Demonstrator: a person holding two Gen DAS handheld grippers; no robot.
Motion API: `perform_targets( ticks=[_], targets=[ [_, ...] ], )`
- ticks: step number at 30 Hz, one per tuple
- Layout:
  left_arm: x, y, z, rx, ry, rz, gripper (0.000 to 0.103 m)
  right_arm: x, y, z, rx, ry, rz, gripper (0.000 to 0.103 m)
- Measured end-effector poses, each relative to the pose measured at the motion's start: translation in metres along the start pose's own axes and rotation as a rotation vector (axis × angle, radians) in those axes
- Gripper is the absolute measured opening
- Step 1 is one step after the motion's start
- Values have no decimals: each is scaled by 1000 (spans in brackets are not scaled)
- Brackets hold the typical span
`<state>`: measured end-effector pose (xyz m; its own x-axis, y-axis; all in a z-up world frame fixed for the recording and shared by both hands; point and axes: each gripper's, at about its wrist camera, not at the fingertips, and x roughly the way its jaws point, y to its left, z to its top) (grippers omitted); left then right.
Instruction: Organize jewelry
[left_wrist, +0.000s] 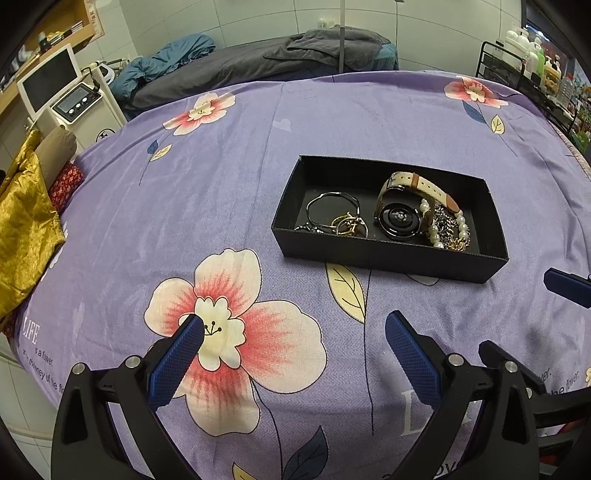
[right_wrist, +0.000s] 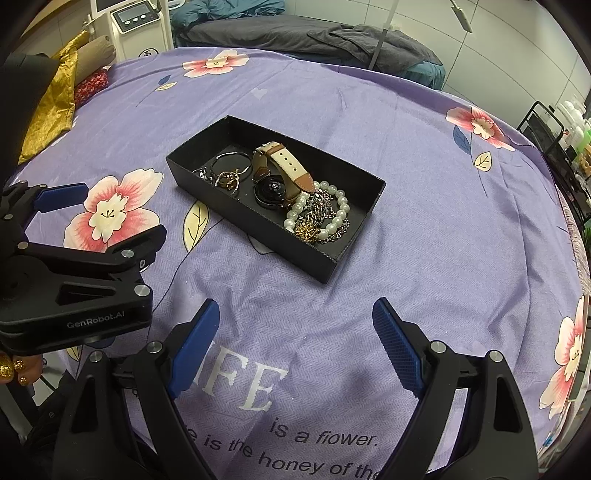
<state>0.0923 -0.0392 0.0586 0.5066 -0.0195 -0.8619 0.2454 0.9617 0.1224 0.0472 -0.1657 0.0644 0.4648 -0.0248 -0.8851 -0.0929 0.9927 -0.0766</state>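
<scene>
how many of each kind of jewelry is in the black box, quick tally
watch: 1
pearl bracelet: 1
silver bangle: 1
gold rings or hoops: a tangled cluster, number unclear
metal chains: a tangled heap, number unclear
Total: 3 distinct pieces plus 2 tangles, all inside the black box

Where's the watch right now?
The watch lies in the middle of the black box on the purple cloth, between the thin bangle and the pearl bracelet.

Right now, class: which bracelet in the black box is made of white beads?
The pearl bracelet at the box's right end; the thin metal bangle beside the watch is beadless.
</scene>
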Motion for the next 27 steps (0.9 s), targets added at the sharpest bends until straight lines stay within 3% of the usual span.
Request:
perform_targets(
  ticks=[27],
  targets=[
    [0, -3, 0, 19, 6, 2, 96, 1, -1, 1, -5, 7, -2, 84]
  ],
)
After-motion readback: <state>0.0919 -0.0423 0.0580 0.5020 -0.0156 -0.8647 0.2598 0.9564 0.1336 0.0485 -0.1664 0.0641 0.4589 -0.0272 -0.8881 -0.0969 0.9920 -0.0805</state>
